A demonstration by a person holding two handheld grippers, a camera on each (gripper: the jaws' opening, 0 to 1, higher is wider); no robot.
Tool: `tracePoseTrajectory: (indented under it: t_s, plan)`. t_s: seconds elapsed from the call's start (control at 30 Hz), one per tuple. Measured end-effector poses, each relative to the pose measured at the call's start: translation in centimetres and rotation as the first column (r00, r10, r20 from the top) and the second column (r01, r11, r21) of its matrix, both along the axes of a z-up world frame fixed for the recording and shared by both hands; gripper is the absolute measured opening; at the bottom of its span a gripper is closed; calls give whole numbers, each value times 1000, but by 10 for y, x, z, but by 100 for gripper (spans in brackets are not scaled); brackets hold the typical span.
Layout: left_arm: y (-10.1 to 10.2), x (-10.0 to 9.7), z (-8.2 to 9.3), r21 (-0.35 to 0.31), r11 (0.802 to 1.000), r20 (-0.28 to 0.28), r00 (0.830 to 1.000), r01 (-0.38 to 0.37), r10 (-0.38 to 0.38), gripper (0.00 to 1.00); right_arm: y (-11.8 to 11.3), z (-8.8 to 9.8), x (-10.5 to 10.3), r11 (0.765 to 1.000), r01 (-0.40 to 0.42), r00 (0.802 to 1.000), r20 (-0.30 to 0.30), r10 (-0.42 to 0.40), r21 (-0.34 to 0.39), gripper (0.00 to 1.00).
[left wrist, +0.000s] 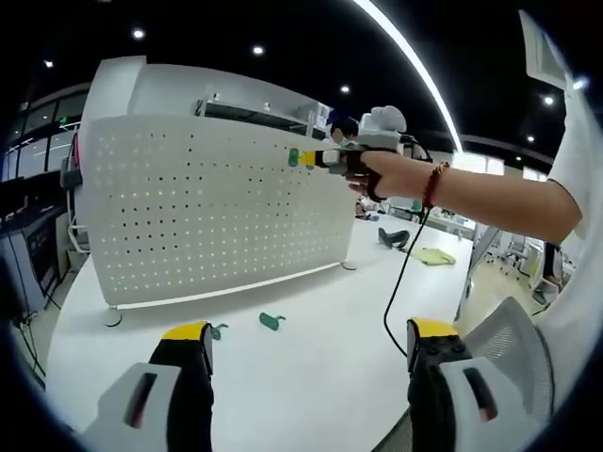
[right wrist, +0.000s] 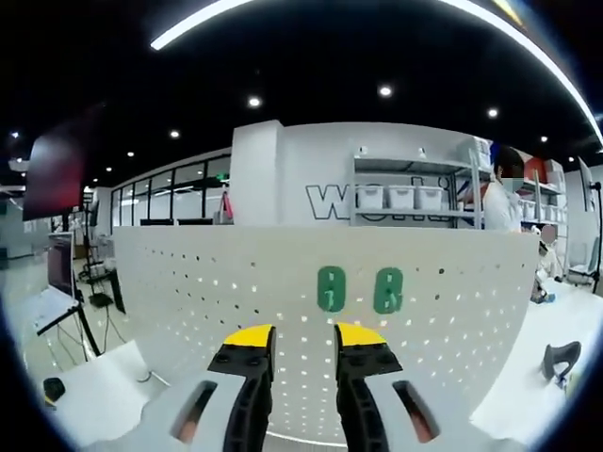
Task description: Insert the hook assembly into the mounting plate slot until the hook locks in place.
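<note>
Left tongs [left wrist: 306, 344] gape over table [left wrist: 311, 377]; right tongs [right wrist: 303, 341], slightly apart, face pegboard [right wrist: 283, 282] hooks [right wrist: 331, 288].

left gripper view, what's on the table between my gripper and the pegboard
Two loose green hooks, one and a second, lie on the white table between the left gripper and the pegboard, in the left gripper view.
</note>
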State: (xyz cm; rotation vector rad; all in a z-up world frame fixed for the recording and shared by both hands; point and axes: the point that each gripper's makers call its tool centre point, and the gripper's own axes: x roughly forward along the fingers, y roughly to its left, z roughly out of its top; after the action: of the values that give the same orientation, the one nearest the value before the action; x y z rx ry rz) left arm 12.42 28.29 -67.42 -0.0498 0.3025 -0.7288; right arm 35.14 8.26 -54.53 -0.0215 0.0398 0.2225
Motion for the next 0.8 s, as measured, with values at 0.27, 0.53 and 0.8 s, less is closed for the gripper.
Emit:
tracePoseTrajectory:
  t_s: [0.27, 0.53, 0.8]
  plan:
    - [1, 9, -2, -9, 1000, 3, 1000, -2, 2, 85, 16, -20, -26, 998, -64, 998, -30, 64, -7, 27]
    - [3, 12, -14, -11, 1000, -12, 1000, 4, -4, 84, 30, -37, -45, 996, -88, 994, -70, 87, -11, 27]
    - [8, 20, -23, -33, 999, -28, 1000, -14, 13, 83, 44, -50, -59, 991, -134, 987, -95, 131, -26, 27]
